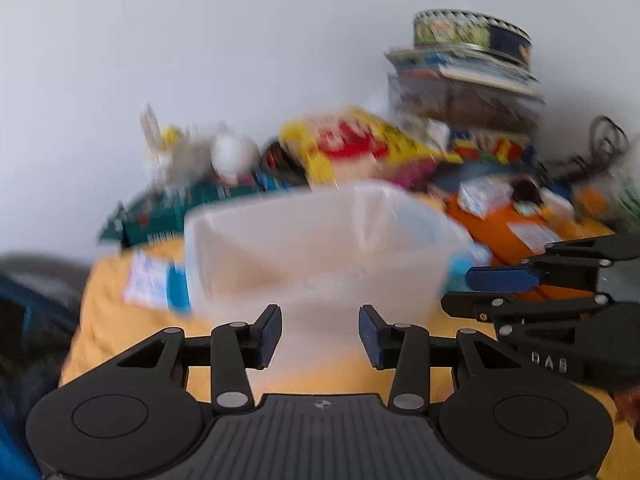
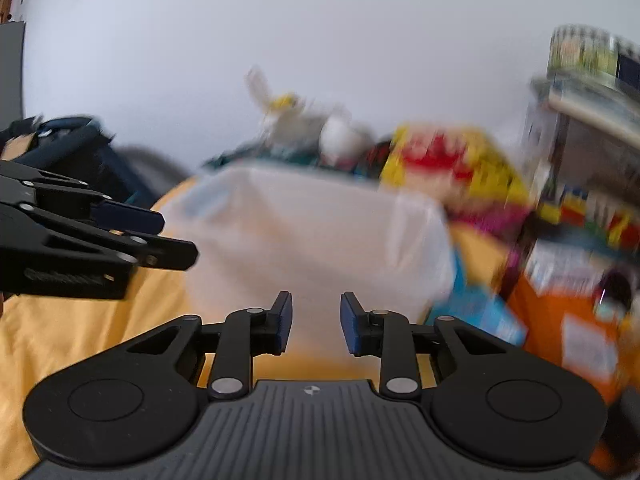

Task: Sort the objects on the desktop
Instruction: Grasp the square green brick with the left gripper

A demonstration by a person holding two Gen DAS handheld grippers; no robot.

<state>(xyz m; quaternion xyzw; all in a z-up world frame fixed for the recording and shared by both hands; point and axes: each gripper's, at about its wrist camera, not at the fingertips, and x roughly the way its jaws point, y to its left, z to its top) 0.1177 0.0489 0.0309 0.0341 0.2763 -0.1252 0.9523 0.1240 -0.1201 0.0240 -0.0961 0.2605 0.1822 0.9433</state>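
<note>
Both grippers hang side by side above the yellow tabletop (image 1: 104, 320), each with nothing in it. The left gripper (image 1: 320, 336) has its blue pads apart with only air between them, and the right gripper (image 2: 316, 322) shows a narrower gap, likewise empty. Directly ahead of both sets of fingers stands a translucent plastic bin (image 1: 320, 240), its near wall just beyond the fingertips; both views are blurred, so what lies inside it cannot be told, though it looks largely empty. Beyond the bin and off to the right of the grippers, the clutter waits unsorted: a yellow and red package (image 1: 360, 144) leaning behind the bin, a white plush toy (image 1: 192, 152) further left of it, an orange box (image 1: 504, 228) with small cartons on top to the right, a light blue packet (image 2: 480, 312) lying flat just beside the bin's right wall, and a stack of books with a round tin (image 1: 472, 32) on top at the far right. By my reading, the sorting is at an early stage or between items: most things are outside the bin, and a new pick is the likely next step.
</note>
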